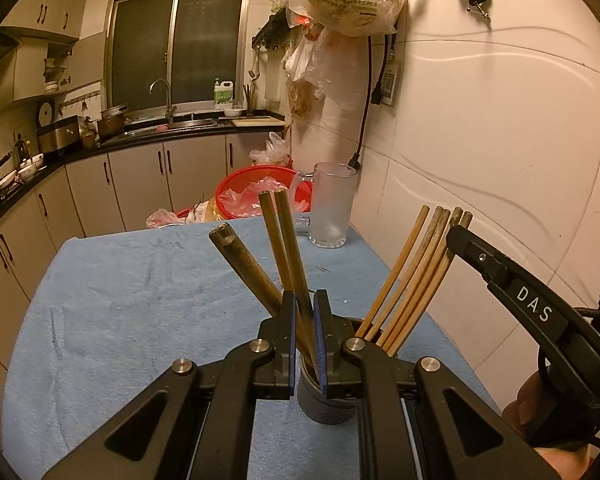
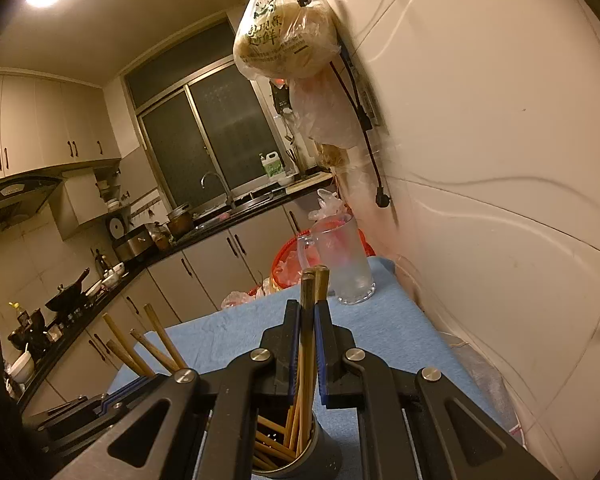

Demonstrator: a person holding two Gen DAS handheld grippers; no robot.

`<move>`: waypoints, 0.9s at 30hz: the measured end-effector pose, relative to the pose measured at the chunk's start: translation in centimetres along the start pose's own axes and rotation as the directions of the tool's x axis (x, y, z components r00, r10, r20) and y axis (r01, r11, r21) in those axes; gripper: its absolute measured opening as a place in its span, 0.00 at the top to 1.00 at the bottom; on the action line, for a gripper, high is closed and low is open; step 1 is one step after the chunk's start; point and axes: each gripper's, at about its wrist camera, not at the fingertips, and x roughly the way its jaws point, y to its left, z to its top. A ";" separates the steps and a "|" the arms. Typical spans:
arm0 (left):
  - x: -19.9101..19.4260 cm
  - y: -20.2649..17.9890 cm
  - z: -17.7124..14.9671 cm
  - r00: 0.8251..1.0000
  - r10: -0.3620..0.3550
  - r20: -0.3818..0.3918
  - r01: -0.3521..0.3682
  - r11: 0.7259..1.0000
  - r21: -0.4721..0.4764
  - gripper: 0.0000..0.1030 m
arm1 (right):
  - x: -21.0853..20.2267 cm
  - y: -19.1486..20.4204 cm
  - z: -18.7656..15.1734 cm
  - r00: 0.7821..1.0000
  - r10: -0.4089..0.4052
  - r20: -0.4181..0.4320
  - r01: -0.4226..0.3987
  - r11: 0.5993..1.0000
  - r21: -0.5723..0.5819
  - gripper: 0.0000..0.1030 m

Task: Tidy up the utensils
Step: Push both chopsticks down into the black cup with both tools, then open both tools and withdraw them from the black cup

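Chopsticks stand fanned in a dark cylindrical holder (image 1: 326,400) on the blue-clothed desk (image 1: 140,300). Left gripper (image 1: 305,340): fingers nearly closed around a pair of chopsticks (image 1: 284,236), which rise steeply from the holder. Right gripper (image 2: 307,348): fingers likewise pinched on a chopstick pair (image 2: 314,288) with lower ends down in the holder.

Judged step — sorting or lifting pairs out of the holder, both hands engaged at once. Next move likely calls for a straight upward draw along each pair's axis, since a sideways pull could tip the holder or snag the loose bunch (image 1: 420,272) leaning right.

A frosted glass mug (image 1: 332,204) stands at the far desk edge, perhaps the destination; uncertain.

Hard to make out — the holder's base in the right view, and whether the pads truly bear on the sticks.
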 end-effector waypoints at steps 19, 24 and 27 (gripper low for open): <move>0.0 0.2 0.1 1.000 0.019 0.008 -0.019 1.000 -0.003 0.90 | 0.9 -0.2 0.6 0.999 0.007 -0.043 -0.006 1.000 0.017 0.91; -0.2 0.4 0.2 1.000 0.030 0.007 -0.030 1.000 -0.008 0.87 | 0.6 -0.2 0.8 0.999 -0.005 -0.044 0.005 1.000 0.017 0.90; -0.6 0.5 0.3 0.999 0.038 0.018 -0.038 0.999 -0.011 0.75 | 0.2 -0.1 1.0 0.999 -0.011 -0.040 0.011 1.000 0.014 0.89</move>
